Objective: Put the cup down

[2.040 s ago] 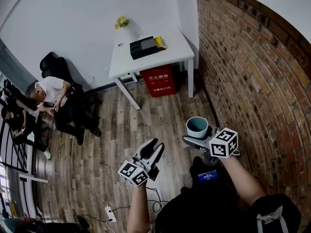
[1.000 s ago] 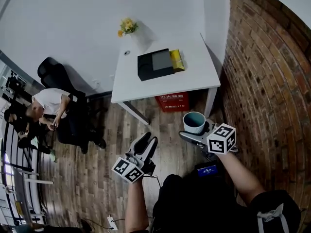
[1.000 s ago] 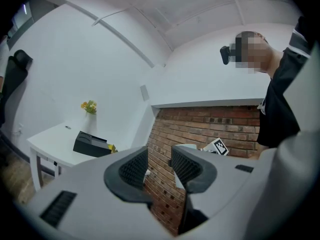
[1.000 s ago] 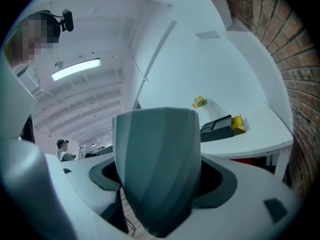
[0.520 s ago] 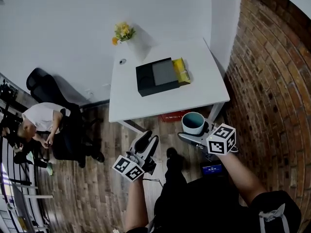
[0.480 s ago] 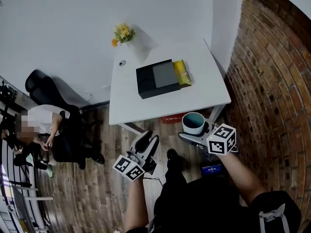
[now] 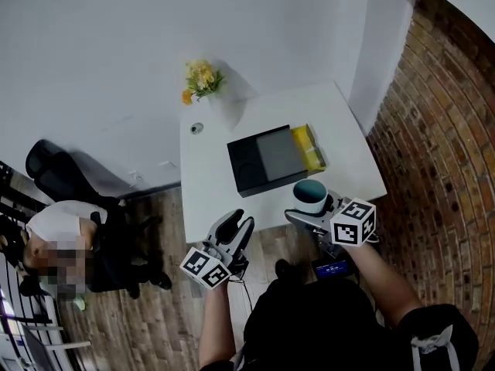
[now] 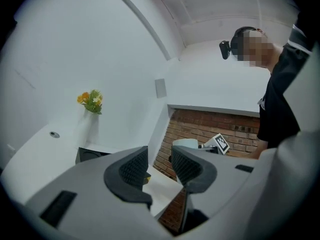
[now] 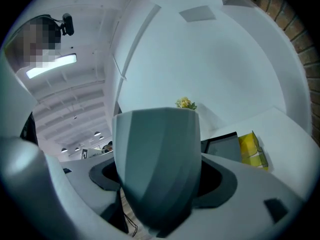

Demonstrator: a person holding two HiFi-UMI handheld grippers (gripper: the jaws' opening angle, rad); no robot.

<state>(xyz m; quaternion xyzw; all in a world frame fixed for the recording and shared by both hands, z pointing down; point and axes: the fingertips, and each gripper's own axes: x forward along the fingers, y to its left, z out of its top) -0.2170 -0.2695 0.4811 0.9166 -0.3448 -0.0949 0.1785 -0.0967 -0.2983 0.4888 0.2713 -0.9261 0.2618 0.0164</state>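
A grey cup (image 7: 310, 195) with a teal inside stands upright between the jaws of my right gripper (image 7: 312, 208), which is shut on its sides. In the head view the cup hangs over the front right part of the white table (image 7: 215, 195), held in the air. The right gripper view is filled by the cup (image 9: 155, 169), with the right gripper (image 9: 160, 180) clasping it from both sides. My left gripper (image 7: 237, 224) hovers at the table's front edge, its jaws a little apart and holding nothing. In the left gripper view the left gripper (image 8: 159, 165) points at the table, and the cup (image 8: 186, 144) shows beyond it.
On the table lie a black box (image 7: 267, 159) and a yellow packet (image 7: 309, 147), with a vase of flowers (image 7: 203, 79) at the back. A brick wall (image 7: 445, 130) closes the right side. A person sits on a chair (image 7: 66, 230) at the lower left.
The table has come much closer and now lies under the cup. Both grippers keep their stance, and the cup stays in the right one.
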